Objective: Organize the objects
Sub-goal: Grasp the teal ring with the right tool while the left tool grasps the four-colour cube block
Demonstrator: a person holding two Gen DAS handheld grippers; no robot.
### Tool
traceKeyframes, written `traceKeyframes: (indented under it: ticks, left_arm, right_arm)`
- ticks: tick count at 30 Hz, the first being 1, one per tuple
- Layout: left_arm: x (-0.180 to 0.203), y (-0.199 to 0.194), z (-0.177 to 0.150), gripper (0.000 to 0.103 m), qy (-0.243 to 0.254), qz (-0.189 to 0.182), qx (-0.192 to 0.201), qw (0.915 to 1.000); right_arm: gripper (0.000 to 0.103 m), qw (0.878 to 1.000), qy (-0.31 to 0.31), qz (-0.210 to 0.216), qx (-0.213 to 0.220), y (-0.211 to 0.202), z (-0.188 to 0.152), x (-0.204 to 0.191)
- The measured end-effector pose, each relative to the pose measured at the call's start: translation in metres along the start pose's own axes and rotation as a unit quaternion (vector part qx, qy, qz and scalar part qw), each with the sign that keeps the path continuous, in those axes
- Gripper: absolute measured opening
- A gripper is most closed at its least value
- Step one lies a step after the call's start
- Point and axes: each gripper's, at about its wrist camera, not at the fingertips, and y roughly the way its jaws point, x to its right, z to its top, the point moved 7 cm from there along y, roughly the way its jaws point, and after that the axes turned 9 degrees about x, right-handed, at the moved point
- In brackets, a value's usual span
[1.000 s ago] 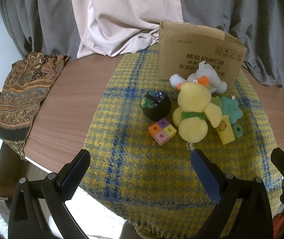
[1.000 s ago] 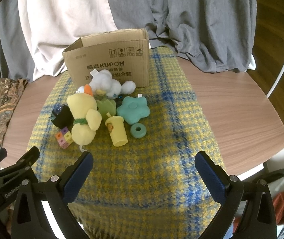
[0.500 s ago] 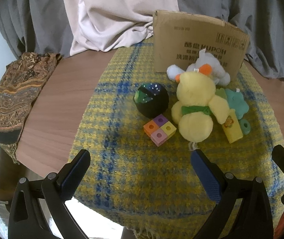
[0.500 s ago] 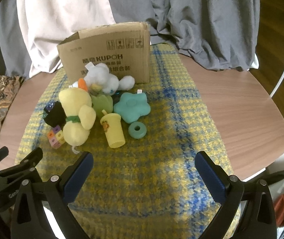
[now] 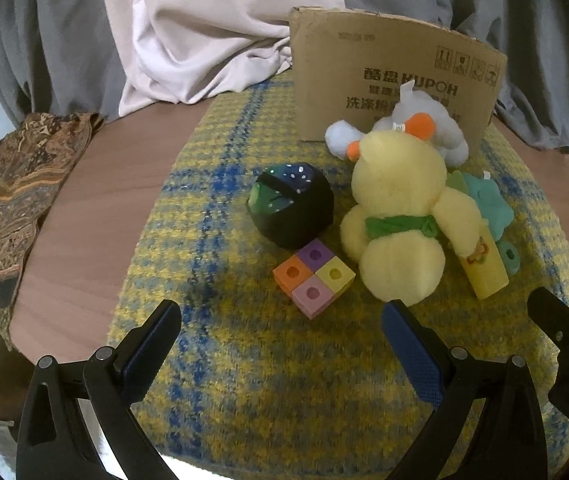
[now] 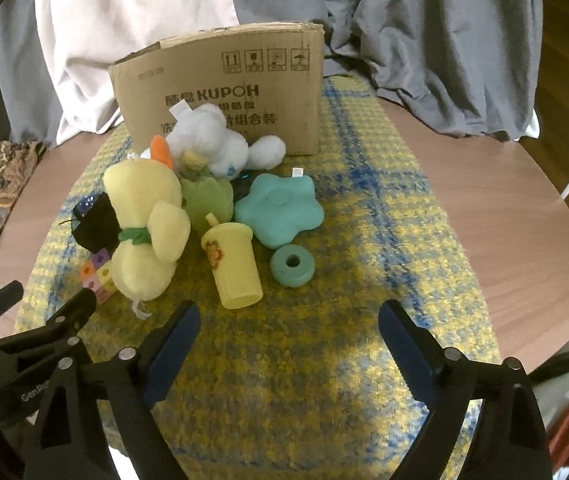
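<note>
Both grippers have closed in on the toy pile since a second ago; left gripper point(image 5: 282, 344) and right gripper point(image 6: 288, 340) hover with fingers spread wide, holding nothing; the yellow cup point(image 6: 234, 266) lies tipped on the plaid cloth point(image 6: 364, 380), straw end pointing far-left toward the cardboard box point(image 6: 220, 88), beside the yellow duck point(image 6: 144, 236) and teal ring point(image 6: 292, 266).

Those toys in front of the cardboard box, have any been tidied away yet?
None visibly. The yellow duck, colored cube block, yellow cup and teal ring lie on the mat before the cardboard box. The left gripper and right gripper are open, empty.
</note>
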Motion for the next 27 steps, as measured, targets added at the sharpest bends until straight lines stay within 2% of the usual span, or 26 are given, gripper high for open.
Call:
traceKeyframes:
  ticks: [8,14,21,27]
  left_arm:
    - [0.0,0.017,-0.001,0.102,0.005,0.001,0.001,1.0]
    - [0.002,0.035,-0.006,0.097,0.004,-0.002,-0.01,0.9999]
    - [0.007,0.044,-0.006,0.097,0.001,-0.005,-0.012,0.9999]
    - [0.009,0.051,-0.003,0.097,-0.006,-0.003,-0.013,0.9999]
  right_arm:
    - [0.09,1.0,-0.004,-0.001,0.003,0.011,0.002,-0.003]
    - [0.09,1.0,-0.004,-0.003,0.001,0.019,0.001,-0.002]
    - [0.09,1.0,0.01,-0.013,-0.003,0.03,0.003,0.01]
    - [0.085,0.999,0.023,-0.024,-0.013,0.043,0.006,0.021]
